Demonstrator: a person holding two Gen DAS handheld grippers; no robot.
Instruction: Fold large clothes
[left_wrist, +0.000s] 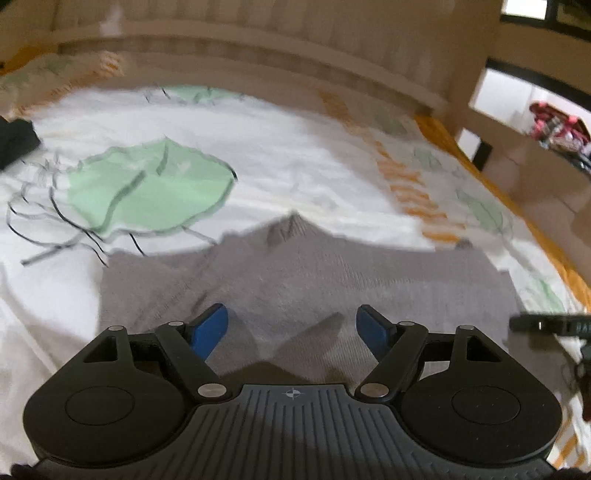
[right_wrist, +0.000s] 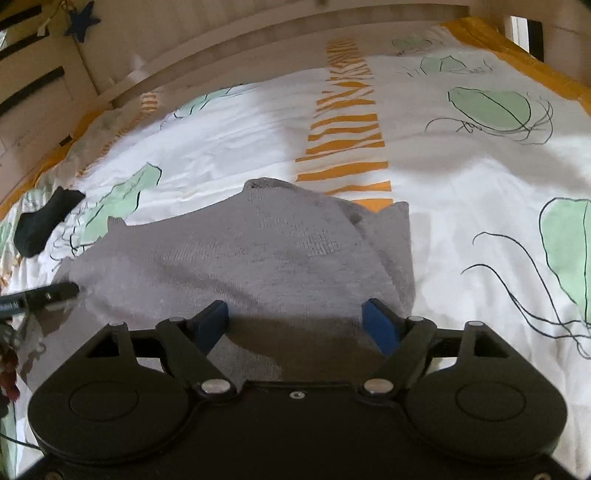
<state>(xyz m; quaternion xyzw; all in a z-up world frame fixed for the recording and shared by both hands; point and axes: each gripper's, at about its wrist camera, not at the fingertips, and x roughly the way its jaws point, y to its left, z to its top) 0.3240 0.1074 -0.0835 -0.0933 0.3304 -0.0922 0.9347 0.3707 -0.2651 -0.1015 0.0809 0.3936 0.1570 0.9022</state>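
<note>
A gray knit sweater (right_wrist: 236, 251) lies flat on a bed (right_wrist: 461, 177), near the bed's near edge. Its long side runs across the bed, from left to right in both views. One folded part comes to a rounded point (right_wrist: 266, 184) that faces the far end of the bed, toward the beige headboard (left_wrist: 258, 48).

The left gripper (left_wrist: 291, 326) hangs over the sweater with its 2 blue fingers (left_wrist: 212, 326) spread wide, and nothing is between them. The right gripper (right_wrist: 297, 319) is spread wide too, over the sweater's right part, gripping nothing.

The bed cover is white with big green leaf shapes (left_wrist: 147, 188), thin black lines and an orange striped band (right_wrist: 347, 136). It has an orange edge (right_wrist: 517, 48). A small dark cloth (right_wrist: 44, 221) lies near the bed's left edge. A blue star (right_wrist: 82, 20) hangs on the wall. The left view is blurry.
</note>
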